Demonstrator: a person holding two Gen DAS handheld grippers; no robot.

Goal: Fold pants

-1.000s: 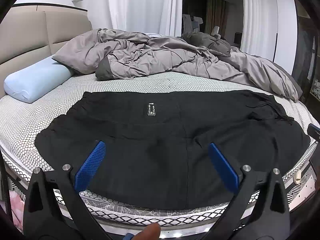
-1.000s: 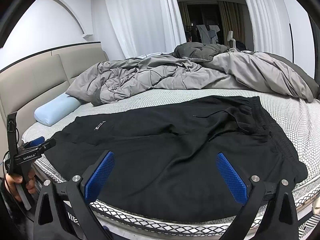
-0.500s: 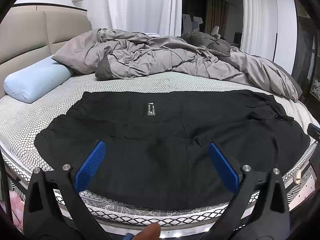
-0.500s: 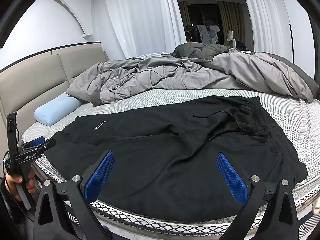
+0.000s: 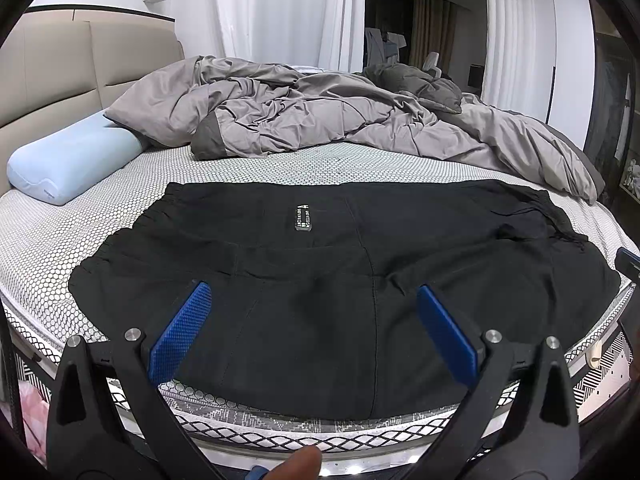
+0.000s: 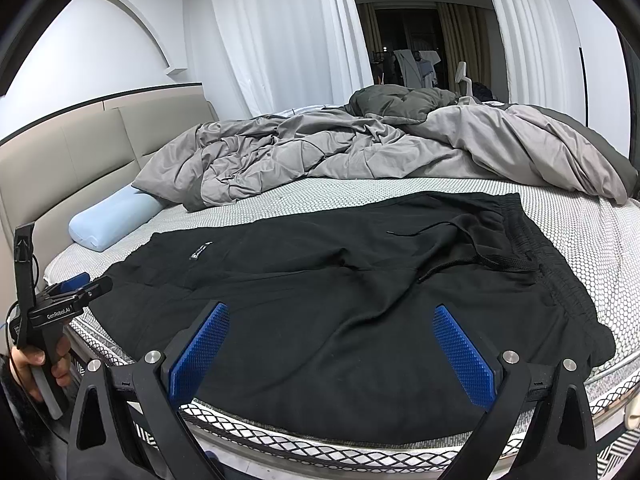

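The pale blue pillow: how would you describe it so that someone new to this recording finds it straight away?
Start at the beige padded headboard on the left of the bed. Just below it, on the white dotted mattress, lies the pale blue pillow, one end tucked against the rumpled grey duvet. It is the only light blue, smooth, rounded thing there; the black pants lie flat nearer the camera.

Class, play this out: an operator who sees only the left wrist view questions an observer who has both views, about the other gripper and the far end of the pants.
Operator: The right gripper is a sliver at my edge. Is it open?
Observer: Yes. The right gripper is open, its blue pads wide apart above the black pants.
Operator: Where is the drawstring?
Observer: The drawstring lies loose on the fabric, beside the ribbed waistband at the right end.
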